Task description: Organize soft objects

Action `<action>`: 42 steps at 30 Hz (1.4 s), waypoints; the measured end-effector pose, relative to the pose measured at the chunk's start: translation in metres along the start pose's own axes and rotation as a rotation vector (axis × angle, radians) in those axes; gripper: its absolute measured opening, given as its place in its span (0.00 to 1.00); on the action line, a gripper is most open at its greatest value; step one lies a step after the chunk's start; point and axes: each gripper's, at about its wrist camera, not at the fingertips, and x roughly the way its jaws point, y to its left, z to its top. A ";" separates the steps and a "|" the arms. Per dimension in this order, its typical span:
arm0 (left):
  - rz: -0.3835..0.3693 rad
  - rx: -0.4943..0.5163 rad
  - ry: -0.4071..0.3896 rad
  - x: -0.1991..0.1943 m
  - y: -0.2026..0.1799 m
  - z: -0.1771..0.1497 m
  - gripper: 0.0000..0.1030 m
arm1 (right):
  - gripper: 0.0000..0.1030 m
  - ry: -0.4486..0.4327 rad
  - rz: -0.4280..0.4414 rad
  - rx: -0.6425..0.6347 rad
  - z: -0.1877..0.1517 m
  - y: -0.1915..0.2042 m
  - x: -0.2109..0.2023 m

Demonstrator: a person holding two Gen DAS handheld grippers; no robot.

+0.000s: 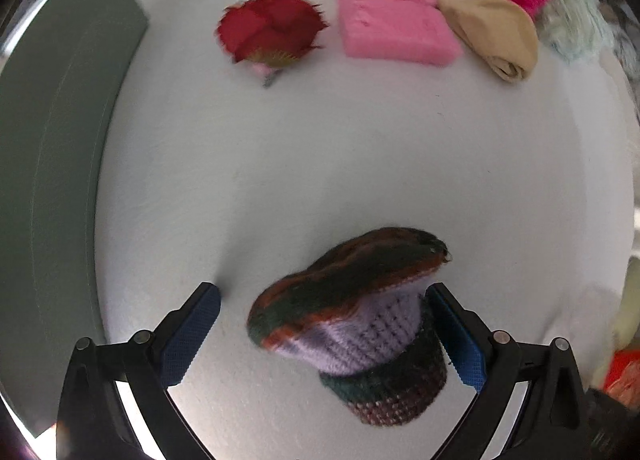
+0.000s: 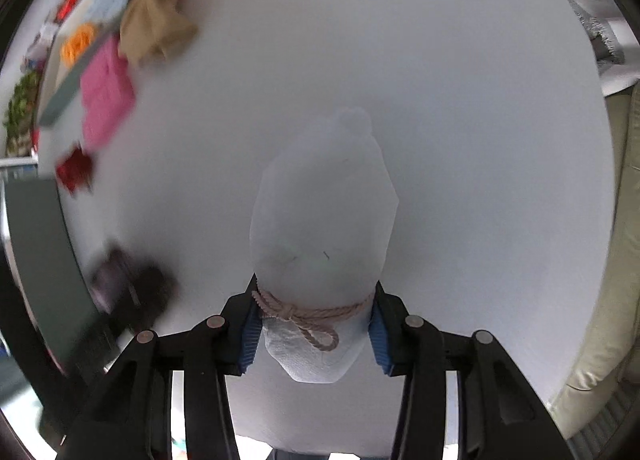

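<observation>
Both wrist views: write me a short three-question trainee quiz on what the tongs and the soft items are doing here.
1. True or false: the left tongs are clamped on the knitted hat.
2. What do the right tongs grip? A) white cloth bundle tied with pink cord B) pink sponge C) tan cloth
3. Fill in: in the left wrist view, the item between the red flower and the tan cloth is the ____.

Key
1. False: the hat sits between open pads, with a clear gap at the left one.
2. A, the white cloth bundle, pinched at its cord.
3. pink sponge
</observation>
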 end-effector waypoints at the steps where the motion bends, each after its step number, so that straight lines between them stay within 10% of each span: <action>1: 0.015 0.021 -0.006 0.001 -0.006 0.000 0.99 | 0.50 0.001 -0.007 -0.004 -0.007 -0.003 0.001; 15: 0.026 0.037 -0.001 0.006 -0.008 0.011 1.00 | 1.00 0.002 -0.096 -0.113 -0.032 0.024 0.043; 36: 0.026 0.094 0.068 0.017 -0.019 0.019 1.00 | 1.00 0.007 -0.174 -0.167 -0.025 0.038 0.063; 42: 0.014 0.188 0.057 0.008 -0.035 0.013 0.76 | 0.86 0.015 -0.176 -0.179 -0.040 0.041 0.063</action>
